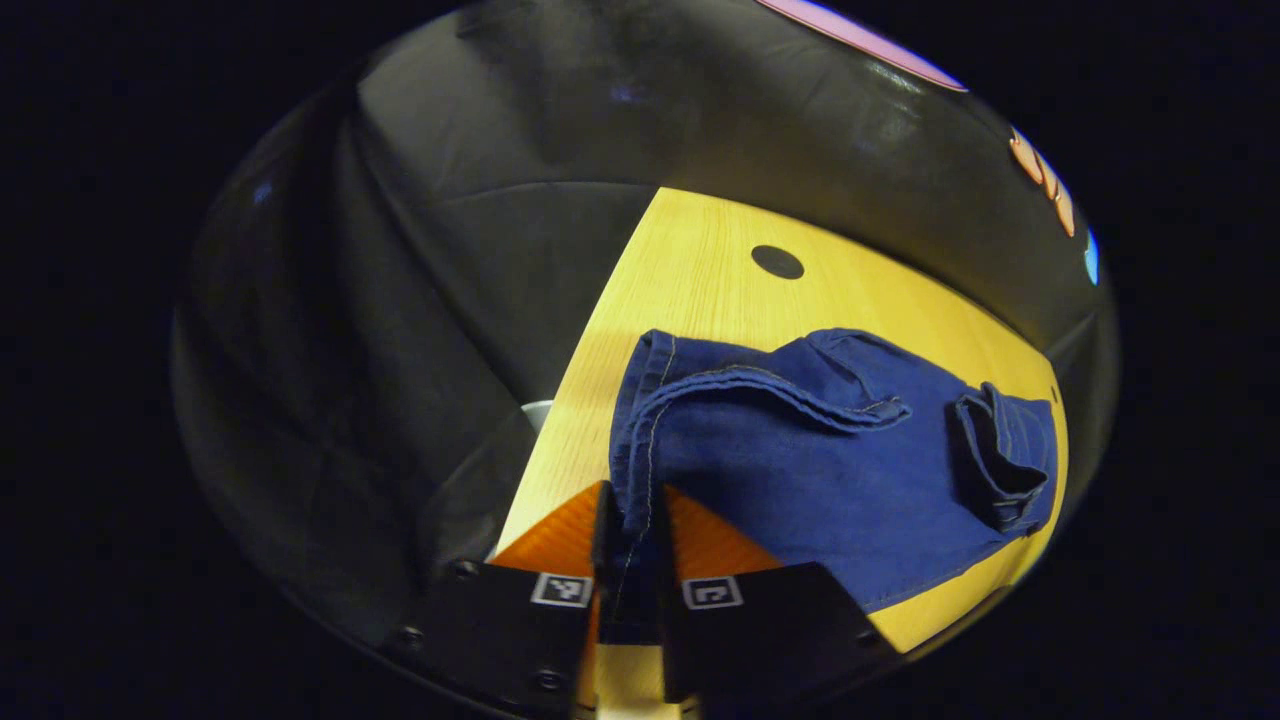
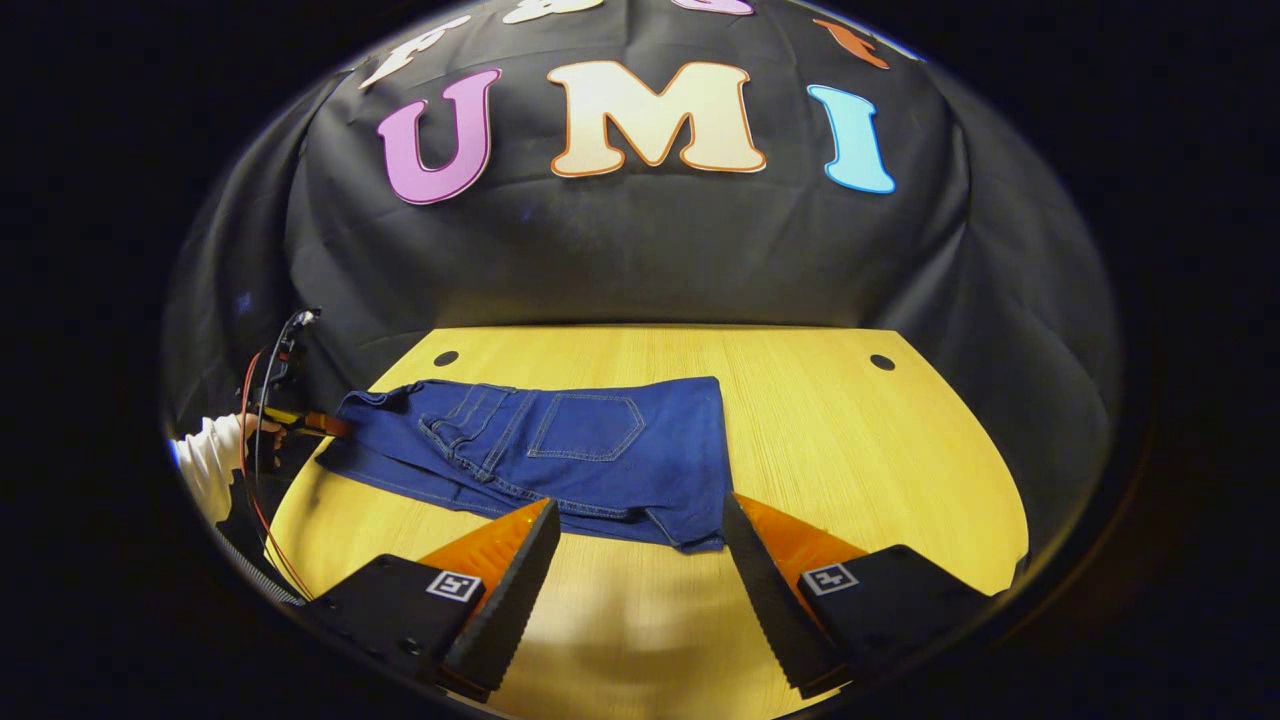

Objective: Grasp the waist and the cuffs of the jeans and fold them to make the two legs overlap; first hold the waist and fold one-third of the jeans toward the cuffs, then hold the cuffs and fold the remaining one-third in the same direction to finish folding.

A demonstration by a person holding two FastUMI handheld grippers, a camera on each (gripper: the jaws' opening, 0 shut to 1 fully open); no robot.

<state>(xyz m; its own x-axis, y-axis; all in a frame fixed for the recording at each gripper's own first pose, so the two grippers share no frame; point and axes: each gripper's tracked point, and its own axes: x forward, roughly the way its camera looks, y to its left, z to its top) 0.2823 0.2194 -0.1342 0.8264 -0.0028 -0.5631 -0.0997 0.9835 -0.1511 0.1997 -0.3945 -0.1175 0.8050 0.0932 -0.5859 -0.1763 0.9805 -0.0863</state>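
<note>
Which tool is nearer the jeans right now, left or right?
Left. The left tool is shut on the jeans at one end. The right tool is open, hanging just short of the near edge, touching nothing.

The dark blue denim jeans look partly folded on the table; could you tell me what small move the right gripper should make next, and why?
Probably ease the right gripper forward and shut it on the near edge of the dark blue denim jeans. Its jaws stand wide open just short of that edge, while the left gripper is shut on the far end over the yellow wooden table.
</note>
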